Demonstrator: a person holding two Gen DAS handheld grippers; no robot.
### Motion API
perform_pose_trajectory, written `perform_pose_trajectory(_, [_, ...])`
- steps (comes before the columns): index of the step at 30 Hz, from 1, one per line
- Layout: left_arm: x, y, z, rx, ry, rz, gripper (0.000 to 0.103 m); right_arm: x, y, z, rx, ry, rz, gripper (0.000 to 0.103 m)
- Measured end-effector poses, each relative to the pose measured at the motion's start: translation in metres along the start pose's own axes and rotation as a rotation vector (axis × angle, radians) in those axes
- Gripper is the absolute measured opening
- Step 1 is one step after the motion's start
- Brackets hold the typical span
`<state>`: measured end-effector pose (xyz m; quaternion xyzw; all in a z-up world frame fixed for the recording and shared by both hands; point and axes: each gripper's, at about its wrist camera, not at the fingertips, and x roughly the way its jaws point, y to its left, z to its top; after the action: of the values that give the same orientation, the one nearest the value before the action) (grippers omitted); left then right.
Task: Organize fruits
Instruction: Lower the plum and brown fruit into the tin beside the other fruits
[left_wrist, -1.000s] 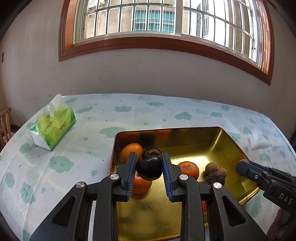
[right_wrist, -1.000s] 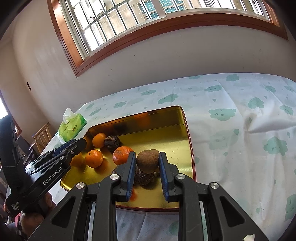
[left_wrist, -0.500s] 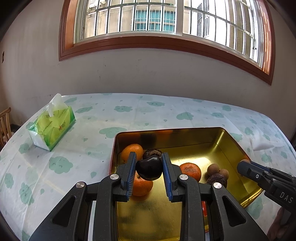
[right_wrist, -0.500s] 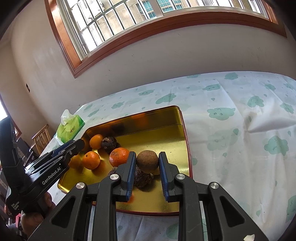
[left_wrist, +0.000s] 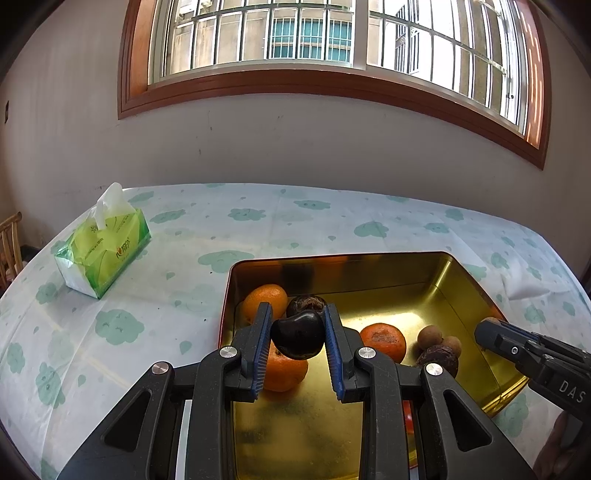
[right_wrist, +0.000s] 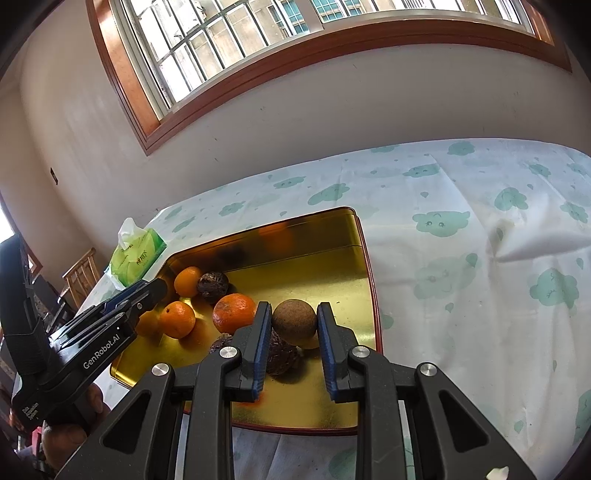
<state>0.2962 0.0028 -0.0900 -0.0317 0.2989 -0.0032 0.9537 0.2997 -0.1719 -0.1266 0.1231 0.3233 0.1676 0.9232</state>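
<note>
Both grippers hang above the gold tray (left_wrist: 465, 291), left gripper (left_wrist: 297, 334) clamped on a dark fruit (left_wrist: 297, 339) over its left end, right gripper (right_wrist: 291, 325) clamped on a brown fruit (right_wrist: 294, 322) over its right end.

The left gripper (left_wrist: 297, 334) is covering the near floor of the gold tray (left_wrist: 461, 291); its frame is running off the bottom edge. The dark glossy fruit (left_wrist: 298, 339) in its jaws is hiding the top of the orange (left_wrist: 284, 371) behind it and the lower part of a dark wrinkled fruit (left_wrist: 306, 305). A red patch (left_wrist: 407, 419) is showing beside the right finger; its identity cannot be told. In the right wrist view, the right gripper (right_wrist: 294, 324) and its round brown fruit (right_wrist: 294, 322) are masking most of a dark ridged fruit (right_wrist: 282, 356) and a yellowish item (right_wrist: 309, 343). A hand (right_wrist: 62, 439) is being cropped at the lower left. A wooden chair (left_wrist: 11, 236) is being cut off at the left edge.
</note>
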Motion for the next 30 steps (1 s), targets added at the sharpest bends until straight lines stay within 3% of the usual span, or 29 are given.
perform_pose_trajectory(30, [0.0078,0.0056,-0.0023,-0.014,0.007,0.004,0.028,0.0051,-0.0026,-0.0001,0.0,0.004,-0.001,0.023])
